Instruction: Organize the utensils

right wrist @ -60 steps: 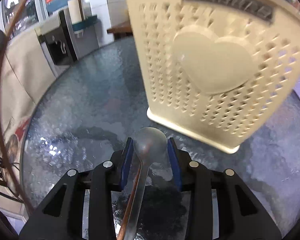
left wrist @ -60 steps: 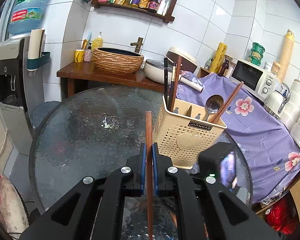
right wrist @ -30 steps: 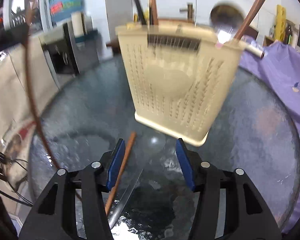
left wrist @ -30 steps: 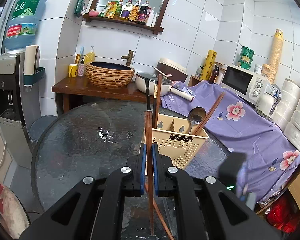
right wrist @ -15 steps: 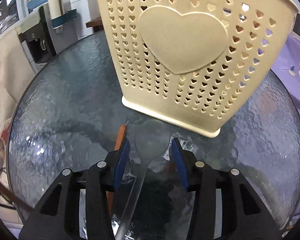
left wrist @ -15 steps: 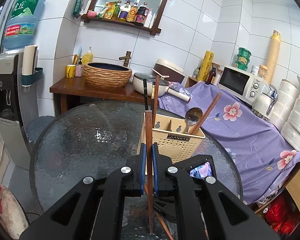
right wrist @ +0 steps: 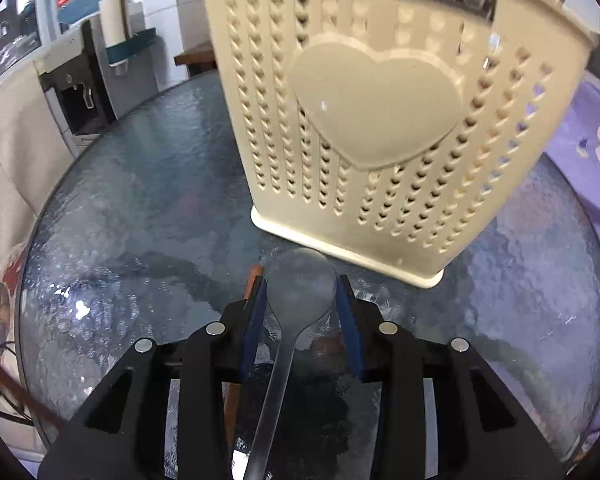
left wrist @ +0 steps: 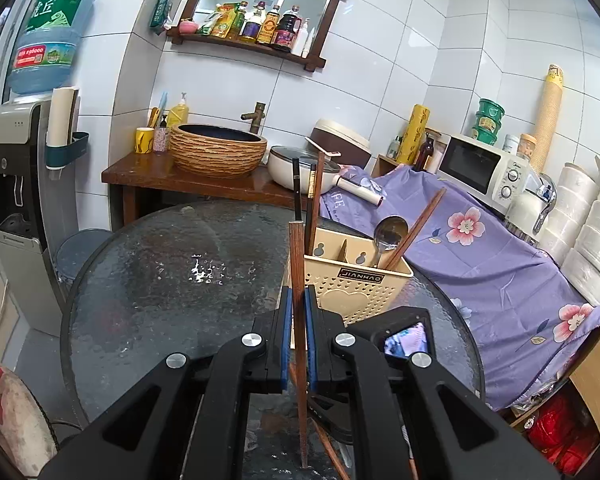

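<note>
My left gripper point(left wrist: 296, 304) is shut on a brown wooden chopstick point(left wrist: 297, 264) and holds it upright above the glass table. Behind it stands the cream utensil caddy point(left wrist: 356, 284) with chopsticks and a steel spoon point(left wrist: 388, 236) in it. In the right wrist view the caddy point(right wrist: 372, 120) is close in front. My right gripper point(right wrist: 302, 292) is low over the table, its pads on either side of the bowl of a steel spoon point(right wrist: 300, 284) that lies on the glass. A brown chopstick point(right wrist: 252, 276) lies just left of it.
The round glass table point(left wrist: 160, 280) has a purple floral cloth point(left wrist: 500, 248) over furniture to its right. A wooden side table point(left wrist: 172, 176) with a woven basin stands behind. A water dispenser point(left wrist: 16, 184) stands at the left.
My right gripper dropped back to the table and closed in around the spoon bowl in front of the caddy. My left gripper kept hold of the upright chopstick and drew back a little.
</note>
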The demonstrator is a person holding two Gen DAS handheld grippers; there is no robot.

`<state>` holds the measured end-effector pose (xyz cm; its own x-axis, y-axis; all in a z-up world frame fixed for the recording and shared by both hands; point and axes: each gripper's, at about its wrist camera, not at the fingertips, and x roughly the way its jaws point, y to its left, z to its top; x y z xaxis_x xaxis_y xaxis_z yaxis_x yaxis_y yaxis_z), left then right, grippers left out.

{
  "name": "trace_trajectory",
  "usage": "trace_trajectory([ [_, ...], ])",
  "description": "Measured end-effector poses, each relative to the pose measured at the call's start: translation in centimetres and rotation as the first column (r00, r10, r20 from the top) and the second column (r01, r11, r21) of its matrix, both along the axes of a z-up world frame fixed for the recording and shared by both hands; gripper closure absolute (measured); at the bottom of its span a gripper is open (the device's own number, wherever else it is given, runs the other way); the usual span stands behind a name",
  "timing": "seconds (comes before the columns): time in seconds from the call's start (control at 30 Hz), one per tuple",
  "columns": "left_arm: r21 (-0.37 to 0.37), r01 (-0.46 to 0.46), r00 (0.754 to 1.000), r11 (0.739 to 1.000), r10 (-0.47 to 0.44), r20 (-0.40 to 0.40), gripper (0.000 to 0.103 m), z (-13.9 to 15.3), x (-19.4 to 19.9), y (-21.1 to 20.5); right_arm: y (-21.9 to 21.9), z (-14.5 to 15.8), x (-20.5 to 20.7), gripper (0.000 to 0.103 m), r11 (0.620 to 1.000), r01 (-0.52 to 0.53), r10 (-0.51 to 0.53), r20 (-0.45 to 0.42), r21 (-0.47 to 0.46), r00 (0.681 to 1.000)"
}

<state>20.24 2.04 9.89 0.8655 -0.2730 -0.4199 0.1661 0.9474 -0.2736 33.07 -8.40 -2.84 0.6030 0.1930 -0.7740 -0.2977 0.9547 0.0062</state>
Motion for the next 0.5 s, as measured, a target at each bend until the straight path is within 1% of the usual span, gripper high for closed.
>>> trace_trajectory([
  [0.17, 0.005, 0.007, 1.0, 1.0, -0.007, 0.003, 0.097, 0.1, -0.1, -0.2, -1.1, 1.7, -1.1, 0.067, 0.995, -0.05, 0.048, 0.025, 0.083, 0.999],
  [0.27, 0.009, 0.005, 1.0, 1.0, -0.006, 0.01, 0.097, 0.3, -0.2, -0.2, -2.3, 3.2, -2.2, 0.067, 0.989, -0.089, 0.081, 0.071, 0.12, 0.994],
  [0.33, 0.012, 0.004, 1.0, 1.0, -0.005, 0.017, 0.097, 0.5, -0.3, -0.2, -3.2, 4.2, -2.9, 0.067, 0.983, -0.107, 0.094, 0.087, 0.151, 0.992],
  [0.43, 0.014, 0.006, 1.0, 1.0, -0.006, 0.026, 0.097, 0.7, -0.6, -0.3, -5.0, 6.3, -4.2, 0.067, 0.965, -0.146, 0.118, 0.135, 0.22, 0.984],
  [0.5, 0.015, 0.009, 1.0, 1.0, -0.009, 0.03, 0.097, 0.8, -0.7, -0.5, -5.9, 7.5, -4.9, 0.067, 0.956, -0.158, 0.12, 0.163, 0.248, 0.979],
])
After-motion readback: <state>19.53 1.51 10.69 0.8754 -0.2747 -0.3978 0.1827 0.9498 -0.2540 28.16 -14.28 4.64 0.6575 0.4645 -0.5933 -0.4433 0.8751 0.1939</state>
